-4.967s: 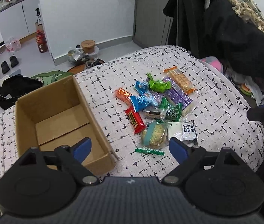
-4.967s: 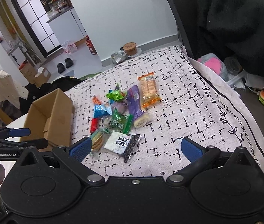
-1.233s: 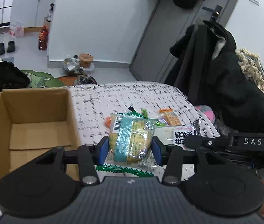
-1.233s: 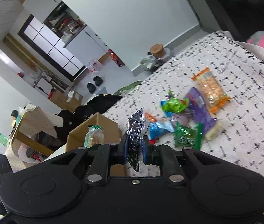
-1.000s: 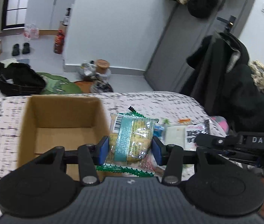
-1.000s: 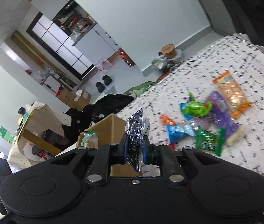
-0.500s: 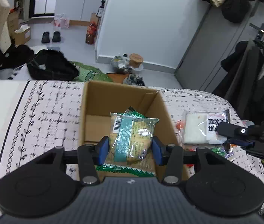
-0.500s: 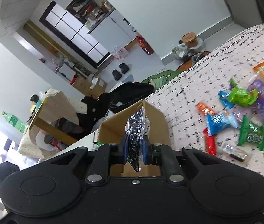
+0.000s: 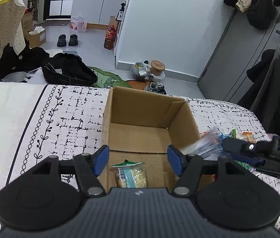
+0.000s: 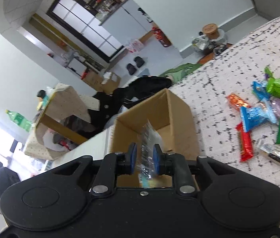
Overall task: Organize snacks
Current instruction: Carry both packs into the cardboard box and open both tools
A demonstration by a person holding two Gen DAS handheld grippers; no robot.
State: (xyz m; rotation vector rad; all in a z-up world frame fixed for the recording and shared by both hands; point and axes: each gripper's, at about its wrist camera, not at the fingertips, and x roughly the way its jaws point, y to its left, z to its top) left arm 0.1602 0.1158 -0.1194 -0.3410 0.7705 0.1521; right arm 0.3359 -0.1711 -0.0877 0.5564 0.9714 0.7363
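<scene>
An open cardboard box (image 9: 181, 119) stands on the patterned cloth; it also shows in the right wrist view (image 10: 177, 109). My left gripper (image 9: 138, 159) is open above the box's near end, and the yellow-and-teal snack pack (image 9: 131, 174) lies on the box floor below it. My right gripper (image 10: 143, 157) hangs over the box with its jaws slightly apart; the clear black-and-white packet (image 10: 147, 148) sits blurred between the pads. That packet (image 9: 203, 145) shows blurred at the box's right wall in the left wrist view. Loose snacks (image 10: 259, 117) lie right of the box.
The cloth-covered surface (image 9: 66, 119) stretches left of the box. Beyond its far edge the floor holds a black bag (image 9: 68, 72), shoes and a bottle. Dark coats (image 9: 278, 91) hang at the right. A covered table (image 10: 60, 107) stands beyond the box.
My left gripper has opened and the yellow-and-teal pack has dropped into the box. My right gripper has moved over the box and its jaws have parted around the black-and-white packet.
</scene>
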